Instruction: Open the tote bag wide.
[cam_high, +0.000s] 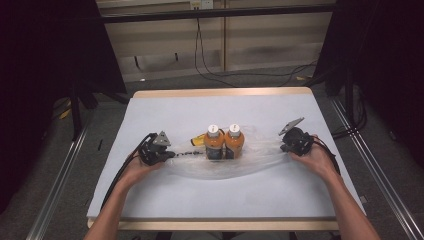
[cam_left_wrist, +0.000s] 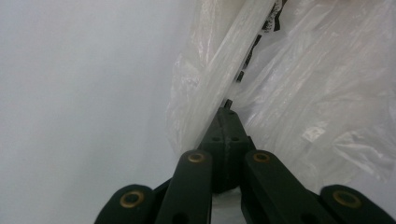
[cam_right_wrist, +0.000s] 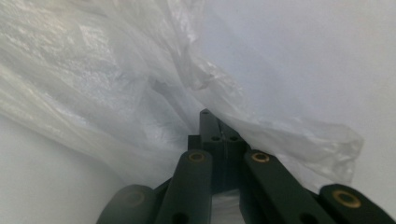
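Two orange bottles (cam_high: 225, 141) with white caps stand upright side by side mid-table, inside a clear plastic bag (cam_high: 260, 152) spread flat around them. A third orange bottle (cam_high: 198, 141) lies behind them to the left. My left gripper (cam_high: 172, 154) is shut on the bag's left edge (cam_left_wrist: 210, 93), which stretches tight away from its jaws (cam_left_wrist: 227, 116). At the other side, my right gripper (cam_high: 282, 146) is shut on the bag's right edge (cam_right_wrist: 243, 121), crumpled film draping over its closed jaws (cam_right_wrist: 215, 122).
The table (cam_high: 175, 195) has a pale blue-white cover and wooden front and back edges. Black stands and cables sit on the floor beyond the far edge. Metal rails run along both sides of the table.
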